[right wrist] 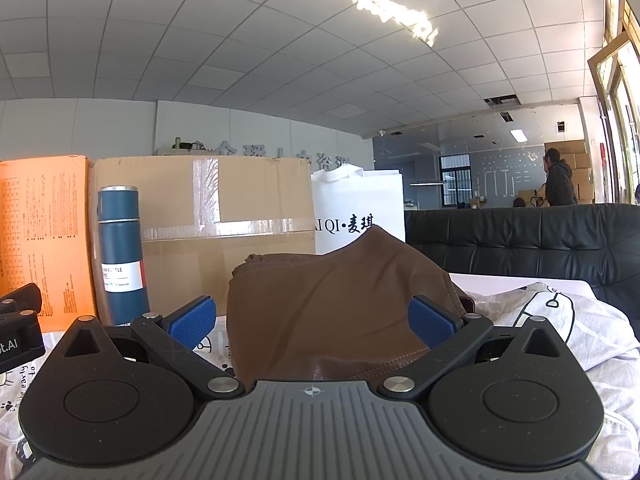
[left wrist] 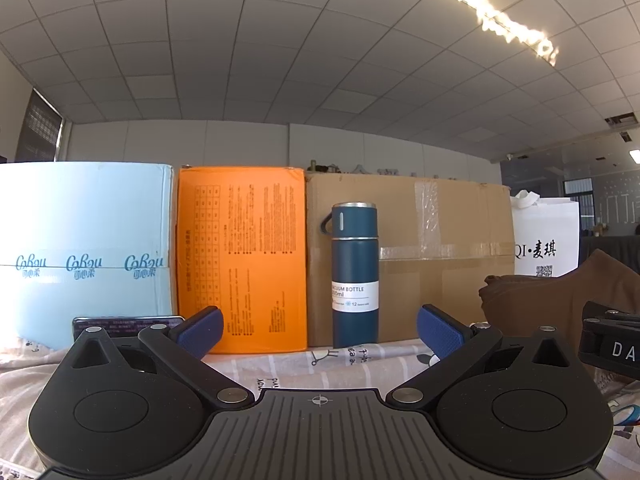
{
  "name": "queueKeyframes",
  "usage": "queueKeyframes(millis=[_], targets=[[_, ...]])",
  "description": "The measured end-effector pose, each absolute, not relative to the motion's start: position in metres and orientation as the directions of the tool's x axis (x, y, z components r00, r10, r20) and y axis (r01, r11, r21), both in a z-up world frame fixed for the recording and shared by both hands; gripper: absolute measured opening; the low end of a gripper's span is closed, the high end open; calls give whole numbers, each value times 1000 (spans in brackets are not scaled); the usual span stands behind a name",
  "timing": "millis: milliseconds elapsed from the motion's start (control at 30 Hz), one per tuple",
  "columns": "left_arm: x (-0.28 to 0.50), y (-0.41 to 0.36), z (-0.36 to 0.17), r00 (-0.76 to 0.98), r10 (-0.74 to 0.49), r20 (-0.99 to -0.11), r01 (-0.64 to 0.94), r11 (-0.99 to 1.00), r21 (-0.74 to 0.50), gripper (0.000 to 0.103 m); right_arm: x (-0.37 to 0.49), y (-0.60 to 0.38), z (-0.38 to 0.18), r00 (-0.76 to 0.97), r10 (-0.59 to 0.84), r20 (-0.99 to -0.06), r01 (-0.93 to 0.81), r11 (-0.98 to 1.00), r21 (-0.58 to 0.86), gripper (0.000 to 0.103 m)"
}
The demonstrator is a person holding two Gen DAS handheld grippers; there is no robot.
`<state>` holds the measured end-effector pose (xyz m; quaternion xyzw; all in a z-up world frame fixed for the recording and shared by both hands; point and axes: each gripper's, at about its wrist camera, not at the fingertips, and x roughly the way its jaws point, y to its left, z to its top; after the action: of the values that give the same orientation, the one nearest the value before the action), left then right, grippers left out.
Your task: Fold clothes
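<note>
Left wrist view: left tool (left wrist: 319,330), blue pads spread wide, nothing between them, low over the bench with its printed cloth cover (left wrist: 344,364).
Boxes: three in a row beyond the left tool; one pale blue carton (left wrist: 84,248), one orange carton (left wrist: 244,256), one brown taped cardboard box (left wrist: 432,248).
Bottle: one dark blue vacuum bottle (left wrist: 355,276), upright, straight ahead of the left tool.
Bag: one white paper bag (right wrist: 360,208).
Right wrist view: right tool (right wrist: 312,322), spread wide, gripping nothing.
Garment: one brown folded garment (right wrist: 332,308), lying between and just beyond the right tool's pads; whether they touch it, unclear.
</note>
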<state>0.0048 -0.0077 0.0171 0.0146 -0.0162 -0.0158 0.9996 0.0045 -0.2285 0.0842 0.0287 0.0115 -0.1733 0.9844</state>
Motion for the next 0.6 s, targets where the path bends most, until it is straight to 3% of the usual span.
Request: queueKeyframes(millis=[600], targets=[[0, -10, 9, 999, -28, 27, 27, 999, 36, 103, 3, -230, 85, 936, -351, -24, 351, 934, 66, 103]])
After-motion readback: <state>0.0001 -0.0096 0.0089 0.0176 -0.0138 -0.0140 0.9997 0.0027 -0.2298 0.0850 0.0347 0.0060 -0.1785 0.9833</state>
